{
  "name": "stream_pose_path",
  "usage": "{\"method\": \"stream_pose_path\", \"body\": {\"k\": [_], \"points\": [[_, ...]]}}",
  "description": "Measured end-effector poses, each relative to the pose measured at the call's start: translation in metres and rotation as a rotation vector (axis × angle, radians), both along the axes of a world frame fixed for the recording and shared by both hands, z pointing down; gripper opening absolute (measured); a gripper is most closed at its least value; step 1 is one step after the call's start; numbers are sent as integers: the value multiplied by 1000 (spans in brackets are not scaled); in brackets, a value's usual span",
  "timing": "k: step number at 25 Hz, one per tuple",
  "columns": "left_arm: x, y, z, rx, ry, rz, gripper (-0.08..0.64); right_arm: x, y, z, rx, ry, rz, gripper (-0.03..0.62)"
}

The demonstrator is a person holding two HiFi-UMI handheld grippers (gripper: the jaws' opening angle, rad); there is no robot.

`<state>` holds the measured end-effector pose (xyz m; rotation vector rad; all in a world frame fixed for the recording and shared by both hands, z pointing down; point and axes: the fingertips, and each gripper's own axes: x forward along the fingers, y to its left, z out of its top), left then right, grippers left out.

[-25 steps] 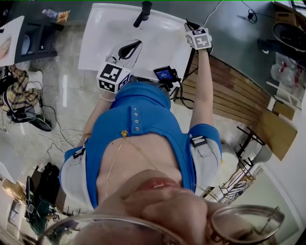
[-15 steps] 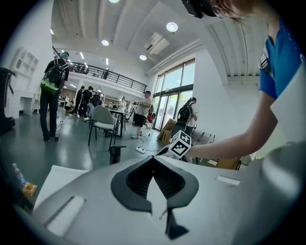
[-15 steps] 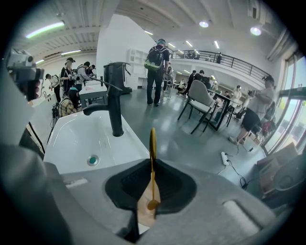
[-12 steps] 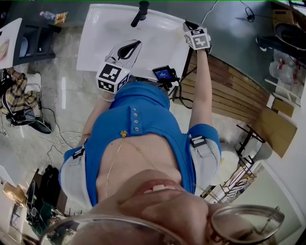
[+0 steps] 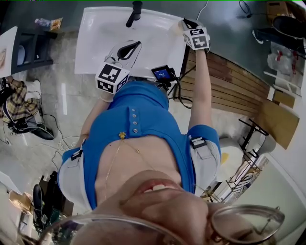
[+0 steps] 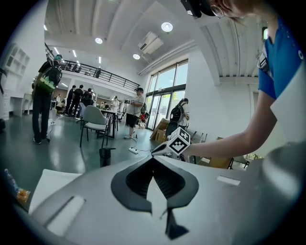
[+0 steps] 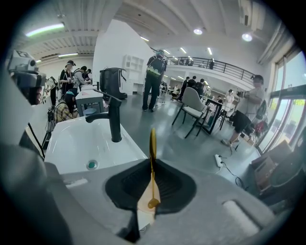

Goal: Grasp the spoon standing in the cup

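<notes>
A thin golden spoon (image 7: 152,143) stands upright between the jaws of my right gripper (image 7: 152,165), which is shut on it. Its small bowl end (image 7: 153,203) sits low between the pads. In the head view the right gripper (image 5: 190,29) is held over the right edge of the white sink (image 5: 107,52). My left gripper (image 5: 128,49) hangs over the sink's front, shut with nothing in it (image 6: 154,160). From the left gripper view I see the right gripper's marker cube (image 6: 179,141) just beyond the jaws. I can make out no cup.
A black faucet (image 5: 135,12) (image 7: 114,117) stands at the back of the sink, and a green drain (image 7: 92,164) lies in the basin. A small lit screen (image 5: 163,73) sits at the sink's front edge. People, chairs (image 7: 193,107) and tables fill the hall behind.
Both grippers stay about where they were. The head view has shifted a little, so the sink and faucet sit slightly higher in the picture.
</notes>
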<state>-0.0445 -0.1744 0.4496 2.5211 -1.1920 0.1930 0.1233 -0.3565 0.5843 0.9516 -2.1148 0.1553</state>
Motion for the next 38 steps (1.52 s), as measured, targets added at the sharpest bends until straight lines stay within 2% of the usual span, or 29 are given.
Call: {"method": "stream_pose_path", "body": {"k": [7,12,29,38], "points": [[11,-1,-2,10,-2,63,0,-1,-1,-25,84,-80,23,21],[14,-4,0,9,5,88,0,0,-2,-46,141,-104,38,21],[28,3,7,-10,6,159,0,-10,13,-77,193,-167,60,21],[44,9,9,-11,3,235,0,-4,34,-92,206,-193,90,21]]}}
